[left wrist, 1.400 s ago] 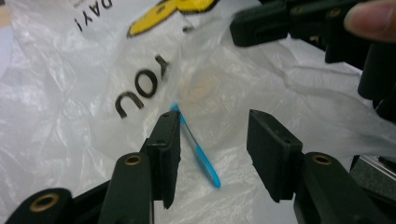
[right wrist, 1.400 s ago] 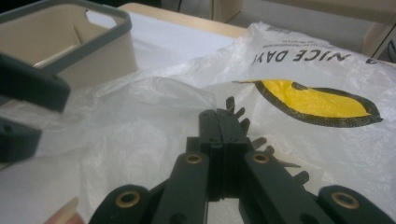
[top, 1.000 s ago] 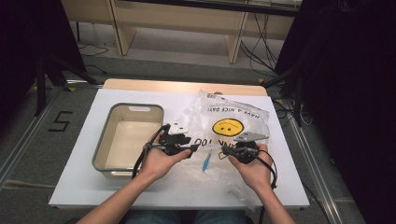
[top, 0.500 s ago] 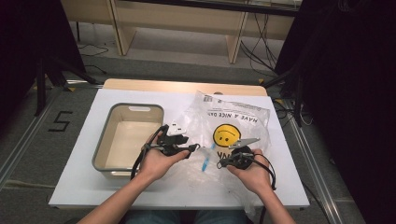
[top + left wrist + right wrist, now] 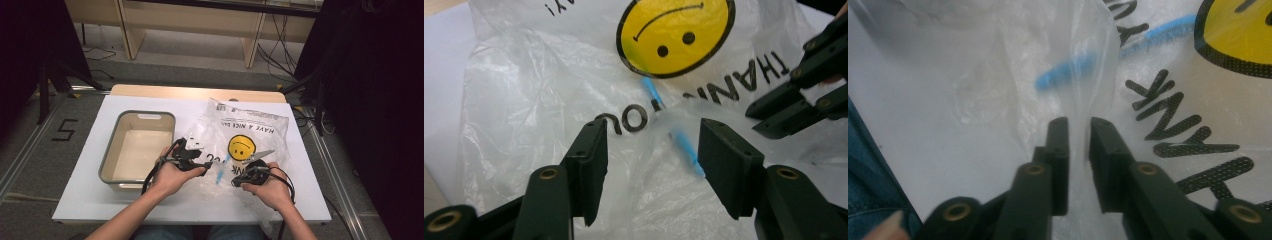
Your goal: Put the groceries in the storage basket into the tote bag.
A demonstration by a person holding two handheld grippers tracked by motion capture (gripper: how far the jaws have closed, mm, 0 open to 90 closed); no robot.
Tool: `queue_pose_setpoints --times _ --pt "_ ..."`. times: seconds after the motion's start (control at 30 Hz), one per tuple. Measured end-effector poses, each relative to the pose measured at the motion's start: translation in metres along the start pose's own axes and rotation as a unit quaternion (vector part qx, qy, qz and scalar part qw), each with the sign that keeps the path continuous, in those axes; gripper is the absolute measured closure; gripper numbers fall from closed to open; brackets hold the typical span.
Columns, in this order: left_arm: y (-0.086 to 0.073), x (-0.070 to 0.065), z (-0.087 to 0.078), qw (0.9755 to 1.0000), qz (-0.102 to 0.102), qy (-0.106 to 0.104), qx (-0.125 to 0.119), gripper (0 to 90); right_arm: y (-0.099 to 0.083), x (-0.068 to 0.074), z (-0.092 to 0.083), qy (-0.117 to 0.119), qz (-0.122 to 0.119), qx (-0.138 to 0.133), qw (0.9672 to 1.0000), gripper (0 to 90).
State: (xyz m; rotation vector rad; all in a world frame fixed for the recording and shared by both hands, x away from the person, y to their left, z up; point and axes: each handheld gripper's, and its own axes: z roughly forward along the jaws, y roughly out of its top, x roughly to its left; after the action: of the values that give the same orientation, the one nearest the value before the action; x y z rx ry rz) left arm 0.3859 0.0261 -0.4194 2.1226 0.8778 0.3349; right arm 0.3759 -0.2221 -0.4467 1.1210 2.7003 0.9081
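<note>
Plastic bag [image 5: 240, 140]: clear/whitish film, yellow smiley face [image 5: 674, 35] outlined in black, black block lettering. Blue stick [image 5: 686, 147] shows through the film. Tray [image 5: 111, 165]: grey rim, cream inside. Table [image 5: 75, 195] white, wood-tone strip at far edge. Both grippers black, left gripper [image 5: 649, 160], right gripper [image 5: 1079, 135], brass-coloured rivets.

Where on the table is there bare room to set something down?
The tub is empty inside. Bare table runs along the near edge left of the forearms, and in a strip beyond the tub. The middle and right are crowded: the bag and both grippers.
</note>
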Motion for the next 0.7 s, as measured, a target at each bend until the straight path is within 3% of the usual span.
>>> queue_pose_setpoints --times 0.07,0.1,0.13,0.17,0.3,0.4,0.57,0.7 --pt "-0.001 -0.002 0.003 1.0 0.003 -0.001 0.008 45.2 0.003 -0.001 -0.01 -0.011 0.011 -0.035 0.9992 66.3" --pt "-0.002 -0.002 0.004 0.9999 0.004 -0.001 0.01 45.2 0.003 -0.001 -0.01 -0.011 0.011 -0.035 0.9992 66.3" --pt "-0.003 -0.003 0.004 0.9999 0.006 -0.001 0.013 45.5 0.004 -0.004 -0.019 -0.024 0.024 -0.064 0.9974 61.8" --pt "-0.003 -0.003 0.005 0.9999 0.006 -0.002 0.015 45.7 0.005 -0.006 -0.024 -0.029 0.029 -0.077 0.9962 59.8" --pt "-0.004 -0.003 0.005 0.9999 0.005 0.0 0.017 45.8 0.004 -0.014 -0.038 -0.053 0.043 -0.111 0.9915 53.4" --pt "-0.005 -0.003 0.006 0.9999 0.001 0.001 0.014 45.6 0.004 -0.017 -0.048 -0.058 0.057 -0.136 0.9873 50.7" --pt "-0.005 -0.003 0.005 0.9999 0.0 0.003 0.011 44.9 0.002 -0.024 -0.06 -0.091 0.069 -0.151 0.9819 47.5" --pt "-0.006 -0.003 0.004 0.9999 -0.002 0.007 0.011 44.2 -0.004 -0.031 -0.062 -0.105 0.082 -0.137 0.9816 43.7"
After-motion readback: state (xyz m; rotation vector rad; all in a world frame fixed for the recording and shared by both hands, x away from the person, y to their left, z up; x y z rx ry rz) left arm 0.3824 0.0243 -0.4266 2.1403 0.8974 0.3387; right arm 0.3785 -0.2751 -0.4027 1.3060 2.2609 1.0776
